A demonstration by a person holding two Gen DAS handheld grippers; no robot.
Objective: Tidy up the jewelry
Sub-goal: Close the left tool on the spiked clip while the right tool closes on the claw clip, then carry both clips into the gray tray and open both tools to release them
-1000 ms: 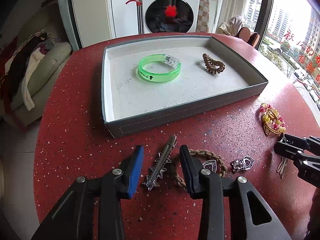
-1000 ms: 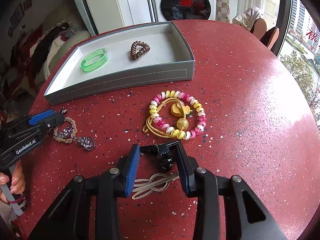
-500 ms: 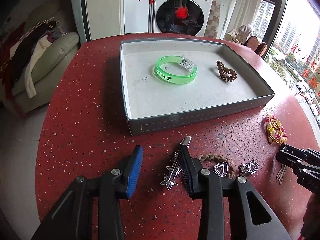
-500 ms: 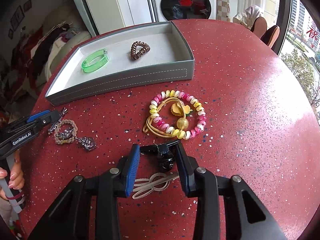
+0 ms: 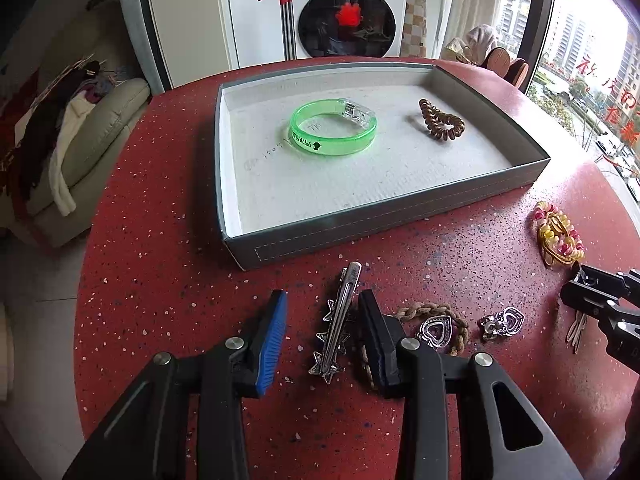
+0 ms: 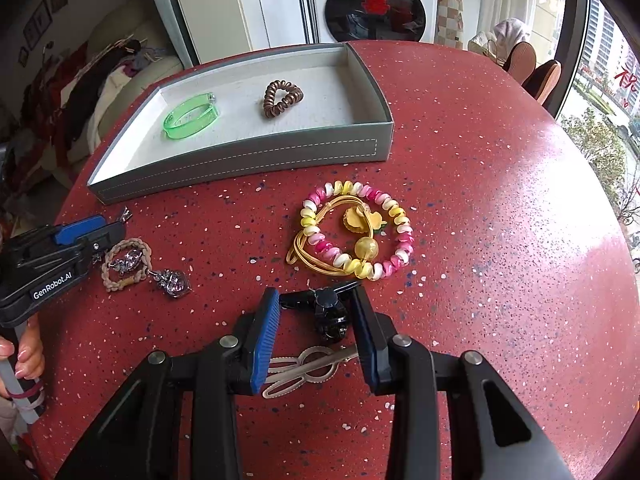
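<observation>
The star hair clip (image 5: 335, 322) lies flat on the red bench (image 5: 160, 240), just in front of the grey tray's (image 5: 400, 216) near wall. My left tongs (image 5: 323, 332) are spread wide, one finger on either side of the clip; the right finger stands just beside it, and I cannot tell whether it touches.

To the clip's right lies the braided bracelet (image 5: 432, 312), partly hidden behind that finger, with a silver heart charm (image 5: 436, 328) on it. A second silver charm (image 5: 502, 322) lies just beyond on the bench.

My right tongs (image 6: 314, 334) are also spread. Between the fingers sits the black hair clip (image 6: 328, 312). A flat silver barrette (image 6: 304, 368) lies nearer the tongs' base, passing under the fingers. Neither item is pinched.

Just past the black clip lies the pink, white and yellow beaded bracelet (image 6: 360, 232), with a yellow elastic cord (image 6: 308, 252) and its gold bead (image 6: 366, 248) lying inside and across the ring.

Inside the tray rest the green bangle (image 5: 334, 128), towards the left, and the brown spiral hair tie (image 5: 440, 120), towards the right, well apart from each other.

Behind the bench stands a white washing machine (image 5: 344, 12). A sofa (image 5: 80, 144) with clothes piled on it stands off to the left.
</observation>
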